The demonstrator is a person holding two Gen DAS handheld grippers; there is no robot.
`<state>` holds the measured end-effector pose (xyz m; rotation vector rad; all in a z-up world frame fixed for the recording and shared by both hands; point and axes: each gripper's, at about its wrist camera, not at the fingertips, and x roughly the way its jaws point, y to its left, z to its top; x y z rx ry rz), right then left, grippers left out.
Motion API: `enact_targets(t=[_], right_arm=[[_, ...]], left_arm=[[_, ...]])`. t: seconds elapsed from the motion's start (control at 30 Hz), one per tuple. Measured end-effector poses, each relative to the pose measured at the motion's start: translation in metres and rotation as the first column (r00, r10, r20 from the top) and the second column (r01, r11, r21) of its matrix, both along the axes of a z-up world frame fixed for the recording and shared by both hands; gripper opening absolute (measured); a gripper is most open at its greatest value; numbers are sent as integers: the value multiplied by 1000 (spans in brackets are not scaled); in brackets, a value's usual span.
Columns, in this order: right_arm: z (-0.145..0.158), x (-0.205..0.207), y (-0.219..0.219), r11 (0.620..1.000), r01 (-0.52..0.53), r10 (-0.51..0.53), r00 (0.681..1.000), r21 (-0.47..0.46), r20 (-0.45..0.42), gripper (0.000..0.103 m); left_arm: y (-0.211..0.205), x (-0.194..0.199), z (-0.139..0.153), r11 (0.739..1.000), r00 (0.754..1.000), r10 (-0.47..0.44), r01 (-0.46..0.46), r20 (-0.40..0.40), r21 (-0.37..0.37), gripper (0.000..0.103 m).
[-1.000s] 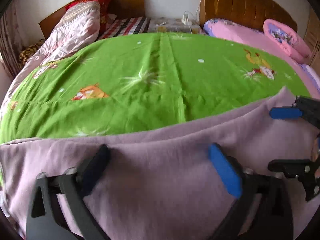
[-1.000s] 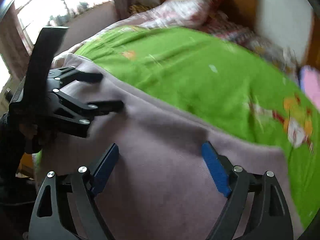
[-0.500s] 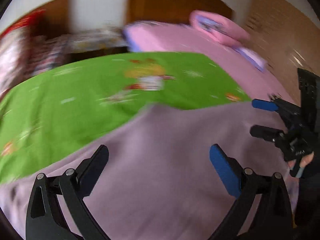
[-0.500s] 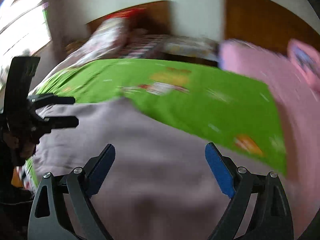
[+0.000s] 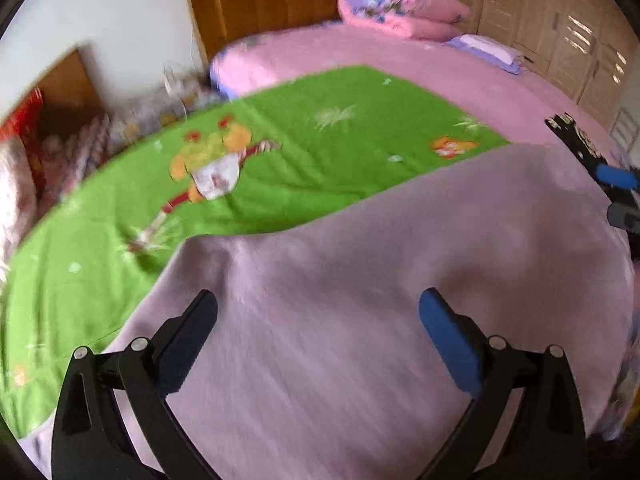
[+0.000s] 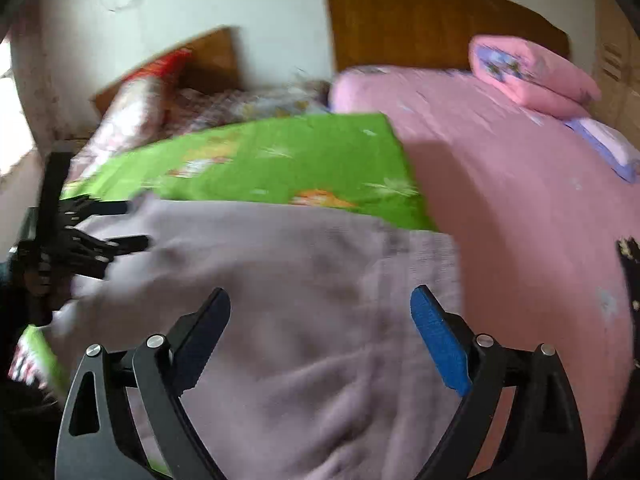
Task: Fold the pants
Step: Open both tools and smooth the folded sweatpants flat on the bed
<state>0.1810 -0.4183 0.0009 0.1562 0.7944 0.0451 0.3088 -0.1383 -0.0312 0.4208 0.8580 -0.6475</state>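
Observation:
The mauve pants lie spread flat on a green cartoon-print sheet; they also fill the lower part of the right wrist view. My left gripper is open and empty, hovering over the pants. My right gripper is open and empty over the pants' right part. The right gripper shows at the right edge of the left wrist view, and the left gripper at the left edge of the right wrist view.
A pink-covered bed adjoins on the right, with a folded pink quilt and a small pillow. Wooden headboards, a cluttered gap between the beds and wardrobe doors stand behind. Pillows lie at far left.
Both views have swung to the right, from the green bed toward the pink bed and wardrobe. Both grippers stay open over the pants, and the pants lie as before.

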Motion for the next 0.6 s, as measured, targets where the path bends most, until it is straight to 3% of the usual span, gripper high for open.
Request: enact_targets(t=[0.07, 0.13, 0.23, 0.3, 0.37, 0.43, 0.5, 0.6], right_arm=[[4, -12, 16, 996, -83, 82, 996, 21, 33, 89], [-3, -19, 33, 992, -122, 122, 992, -22, 19, 89], [-32, -21, 31, 989, -84, 77, 995, -124, -59, 88], [-44, -29, 23, 990, -104, 100, 994, -93, -42, 88], [-38, -39, 14, 995, -84, 84, 996, -49, 2, 88], [-19, -57, 11, 998, -53, 56, 995, -33, 87, 89], [-9, -74, 6, 999, -54, 54, 989, 1, 137, 89], [-11, -87, 4, 997, -61, 54, 990, 50, 129, 89]], left_arm=[[4, -33, 14, 1000, 998, -30, 31, 61, -6, 101], [6, -61, 17, 997, 997, -73, 74, 33, -33, 101], [0, -81, -5, 995, 995, -97, 97, 2, 6, 101], [-5, -80, -26, 995, 996, -83, 84, -14, 58, 102], [3, -69, -27, 999, 997, -32, 32, -66, 2, 101], [11, -69, -13, 998, 998, 35, -37, -51, -41, 101], [18, -81, 0, 992, 998, 12, -20, -57, -128, 101], [20, -94, -2, 991, 999, 14, -20, -48, -130, 101]])
